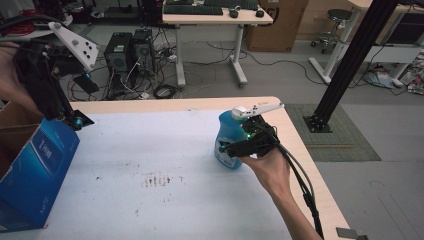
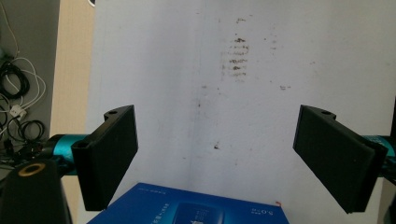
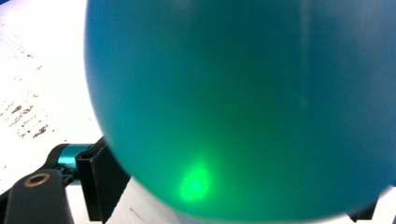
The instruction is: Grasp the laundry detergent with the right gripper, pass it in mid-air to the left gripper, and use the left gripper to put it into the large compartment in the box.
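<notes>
A blue bottle point(image 1: 227, 135) with a white cap stands on the white table point(image 1: 150, 200) near its right edge. My right gripper point(image 1: 235, 149) is shut on the bottle's lower body from the right. In the right gripper view the bottle point(image 3: 243, 102) sits close up between the jaws, lit by a green glow. At the left, a blue box point(image 1: 35, 170) stands tilted on the table. My left gripper point(image 1: 75, 121) hangs just above the box's top corner. Its jaws are wide open around nothing point(image 2: 229, 158), with the blue box point(image 2: 196, 210) below them.
An open cardboard box point(image 1: 12, 125) sits behind the blue box at the far left edge. Dark scuff marks point(image 1: 157, 179) stain the table's middle. Beyond the table are computer towers point(image 1: 125, 50), a desk point(image 1: 215, 20) and a black frame post point(image 1: 350, 60).
</notes>
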The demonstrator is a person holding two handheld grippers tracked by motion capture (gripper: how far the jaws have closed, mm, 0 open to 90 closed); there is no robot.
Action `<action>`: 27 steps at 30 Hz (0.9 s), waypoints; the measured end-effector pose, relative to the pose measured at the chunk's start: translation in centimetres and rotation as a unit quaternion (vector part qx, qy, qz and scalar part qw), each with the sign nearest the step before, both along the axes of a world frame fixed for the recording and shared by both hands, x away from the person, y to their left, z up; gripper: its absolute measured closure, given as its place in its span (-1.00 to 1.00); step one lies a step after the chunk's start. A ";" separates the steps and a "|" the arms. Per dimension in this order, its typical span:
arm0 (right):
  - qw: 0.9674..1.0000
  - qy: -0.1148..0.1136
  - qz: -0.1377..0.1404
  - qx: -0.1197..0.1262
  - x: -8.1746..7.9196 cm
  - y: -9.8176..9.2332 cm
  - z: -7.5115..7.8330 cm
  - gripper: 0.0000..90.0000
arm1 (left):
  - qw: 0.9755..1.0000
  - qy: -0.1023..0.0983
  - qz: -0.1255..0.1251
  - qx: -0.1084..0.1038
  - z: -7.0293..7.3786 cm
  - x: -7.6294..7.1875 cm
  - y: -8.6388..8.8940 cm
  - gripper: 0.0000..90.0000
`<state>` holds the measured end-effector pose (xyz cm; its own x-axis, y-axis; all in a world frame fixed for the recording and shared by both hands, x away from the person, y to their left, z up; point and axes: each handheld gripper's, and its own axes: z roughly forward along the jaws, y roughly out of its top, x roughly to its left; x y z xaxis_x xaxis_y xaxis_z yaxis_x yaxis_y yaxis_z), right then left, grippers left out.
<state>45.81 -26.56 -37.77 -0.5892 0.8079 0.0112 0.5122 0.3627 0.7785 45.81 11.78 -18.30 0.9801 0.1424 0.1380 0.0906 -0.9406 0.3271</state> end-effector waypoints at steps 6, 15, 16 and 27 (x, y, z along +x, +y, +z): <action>1.000 -0.003 0.001 -0.001 0.0 0.1 0.0 -0.64 | 1.000 0.000 0.000 -0.001 0.0 0.1 0.1 -0.69; 1.000 -0.005 0.001 0.001 0.0 0.1 0.0 -0.55 | 1.000 -0.001 0.001 0.000 0.0 0.0 0.2 -0.69; 1.000 -0.005 0.003 0.003 0.0 0.1 0.0 -0.48 | 1.000 0.000 0.002 0.000 0.0 0.0 0.2 -0.69; 1.000 -0.009 0.004 0.007 -0.1 0.0 0.1 -0.38 | 1.000 0.000 0.001 -0.001 0.0 0.0 0.1 -0.69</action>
